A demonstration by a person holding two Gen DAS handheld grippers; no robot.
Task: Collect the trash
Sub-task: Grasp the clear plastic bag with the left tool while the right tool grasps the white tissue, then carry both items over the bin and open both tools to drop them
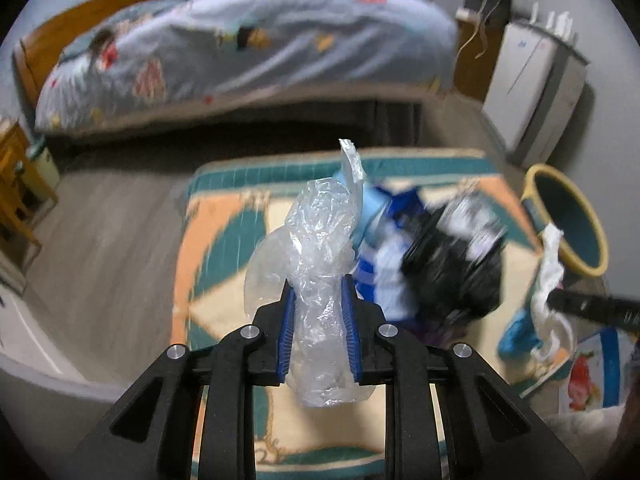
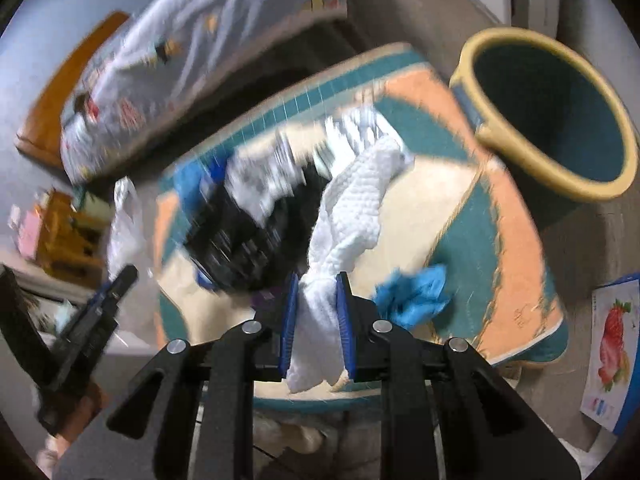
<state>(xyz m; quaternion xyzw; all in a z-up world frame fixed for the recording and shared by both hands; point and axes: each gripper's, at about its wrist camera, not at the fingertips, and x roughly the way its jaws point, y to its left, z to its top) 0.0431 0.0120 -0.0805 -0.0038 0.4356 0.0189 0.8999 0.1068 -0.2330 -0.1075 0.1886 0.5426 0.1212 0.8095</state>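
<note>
My left gripper (image 1: 319,292) is shut on a crumpled clear plastic bag (image 1: 320,248) and holds it above the rug. My right gripper (image 2: 317,292) is shut on a white paper towel (image 2: 352,204), also lifted above the rug; it shows at the right of the left wrist view (image 1: 548,276). A trash bin (image 2: 560,116) with a yellow rim and dark teal inside stands at the rug's far right corner (image 1: 568,216). A blurred pile of black, white and blue trash (image 1: 448,256) lies on the rug (image 2: 256,216). A crumpled blue piece (image 2: 416,296) lies near the right gripper.
A patterned teal, orange and cream rug (image 1: 224,240) covers the floor. A bed with a grey-blue quilt (image 1: 248,48) stands behind it. A white cabinet (image 1: 536,88) is at the far right, wooden furniture (image 1: 16,184) at the left. A strawberry-printed box (image 2: 616,352) lies on the floor at right.
</note>
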